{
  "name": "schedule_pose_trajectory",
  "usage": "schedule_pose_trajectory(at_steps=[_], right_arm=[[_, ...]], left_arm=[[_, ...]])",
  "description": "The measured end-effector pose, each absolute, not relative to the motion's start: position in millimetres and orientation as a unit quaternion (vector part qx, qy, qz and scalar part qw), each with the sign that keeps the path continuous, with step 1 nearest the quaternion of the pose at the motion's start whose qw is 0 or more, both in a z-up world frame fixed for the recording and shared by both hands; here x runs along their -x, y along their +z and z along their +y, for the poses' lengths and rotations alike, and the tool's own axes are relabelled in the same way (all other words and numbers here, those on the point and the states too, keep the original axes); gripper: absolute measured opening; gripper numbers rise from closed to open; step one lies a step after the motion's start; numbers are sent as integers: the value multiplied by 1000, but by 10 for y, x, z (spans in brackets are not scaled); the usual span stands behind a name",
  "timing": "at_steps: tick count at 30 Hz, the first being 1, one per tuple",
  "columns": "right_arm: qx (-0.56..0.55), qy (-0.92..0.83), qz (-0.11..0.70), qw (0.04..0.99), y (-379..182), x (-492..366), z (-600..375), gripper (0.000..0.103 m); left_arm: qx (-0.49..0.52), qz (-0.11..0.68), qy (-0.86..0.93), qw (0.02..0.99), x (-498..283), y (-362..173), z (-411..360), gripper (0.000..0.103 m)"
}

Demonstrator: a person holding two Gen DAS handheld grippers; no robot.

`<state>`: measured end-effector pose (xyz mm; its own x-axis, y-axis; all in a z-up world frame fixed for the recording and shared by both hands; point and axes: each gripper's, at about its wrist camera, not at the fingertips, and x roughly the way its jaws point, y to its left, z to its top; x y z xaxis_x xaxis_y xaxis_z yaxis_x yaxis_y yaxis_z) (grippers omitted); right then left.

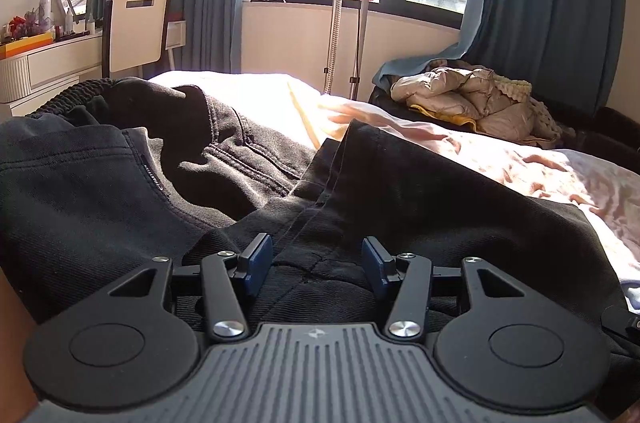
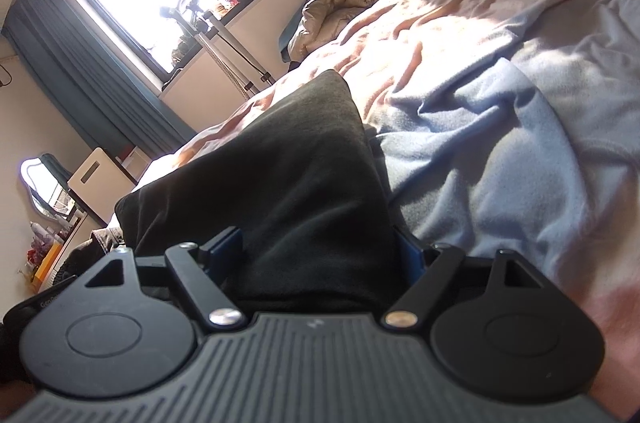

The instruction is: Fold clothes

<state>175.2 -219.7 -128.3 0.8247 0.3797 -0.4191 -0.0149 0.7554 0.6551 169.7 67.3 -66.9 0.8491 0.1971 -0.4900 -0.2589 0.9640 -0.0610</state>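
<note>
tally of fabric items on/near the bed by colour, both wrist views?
Black: 1, the trousers lying on the bed under both grippers
Light blue: 1, a garment beside the trousers
Beige: 1, a puffy jacket at the far side
Pale pink and white: 1, the bedsheet
Total: 4

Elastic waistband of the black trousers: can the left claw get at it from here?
Probably yes: the left claw is open over the trousers, and only crumpled fabric lies before the waistband.
</note>
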Motion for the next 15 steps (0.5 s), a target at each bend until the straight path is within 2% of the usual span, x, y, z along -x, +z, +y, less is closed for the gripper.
schedule_pose_trajectory(at_steps=[7,10,13,15], right_arm=[[-468,223,201,831,-1163,-1798,-2413,84],[-479,207,229,822,-1244,-1861,-2454,84],[-453,192,294,820,-1374,-1967,-2389,83],[-426,185,310,830,-1362,-2000,-2322,77]], left_arm=[[55,253,121,958,-1718,-684,661,55],[50,252,120,959,-1715,-688,645,55],[39,248,121,960,-1707,-693,619,55],[33,246,121,961,-1701,-696,602,55]])
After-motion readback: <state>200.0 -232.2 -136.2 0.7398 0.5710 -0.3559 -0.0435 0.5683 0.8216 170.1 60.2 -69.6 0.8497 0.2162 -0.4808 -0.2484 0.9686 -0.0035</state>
